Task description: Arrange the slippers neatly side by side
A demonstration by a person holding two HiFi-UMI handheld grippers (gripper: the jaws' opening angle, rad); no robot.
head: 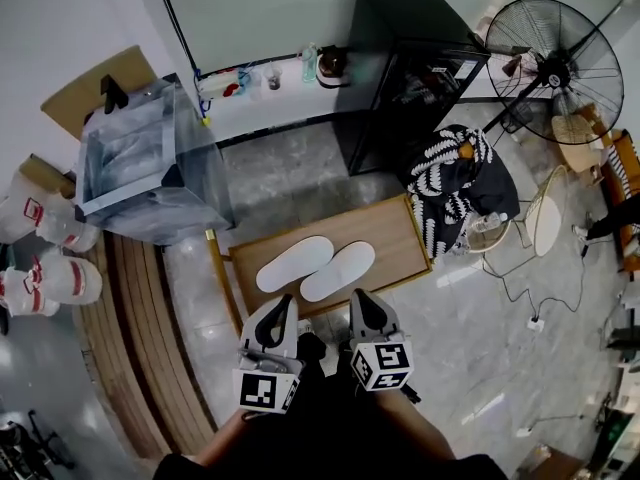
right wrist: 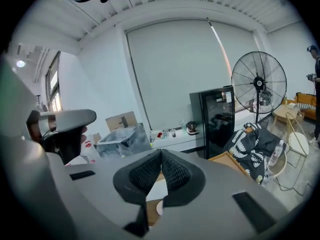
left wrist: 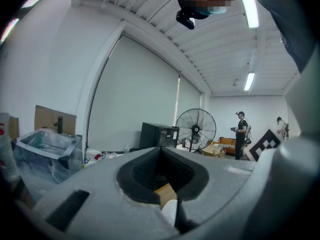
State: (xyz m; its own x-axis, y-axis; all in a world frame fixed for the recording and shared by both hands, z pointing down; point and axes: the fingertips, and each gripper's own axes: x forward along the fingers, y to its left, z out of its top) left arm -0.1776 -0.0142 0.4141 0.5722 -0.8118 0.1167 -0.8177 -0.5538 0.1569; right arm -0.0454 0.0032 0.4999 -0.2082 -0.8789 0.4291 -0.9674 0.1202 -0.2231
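2 white slippers (head: 294, 263) lie side by side on the wooden tabletop (head: 390, 230), just ahead of both claws, their long axes slanting away to the right. The left claw (head: 283, 304) and right claw (head: 362, 299) are both closed and hold nothing.

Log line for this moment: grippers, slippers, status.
left gripper: shut, empty | right gripper: shut, empty | slippers: side by side on board | status: pair looks arranged

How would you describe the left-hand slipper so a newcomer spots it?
In front of the black cabinet, a wooden board lies on the floor. Of the two white ones on it, yours is the left slipper, nearer the clear plastic box than the right slipper.
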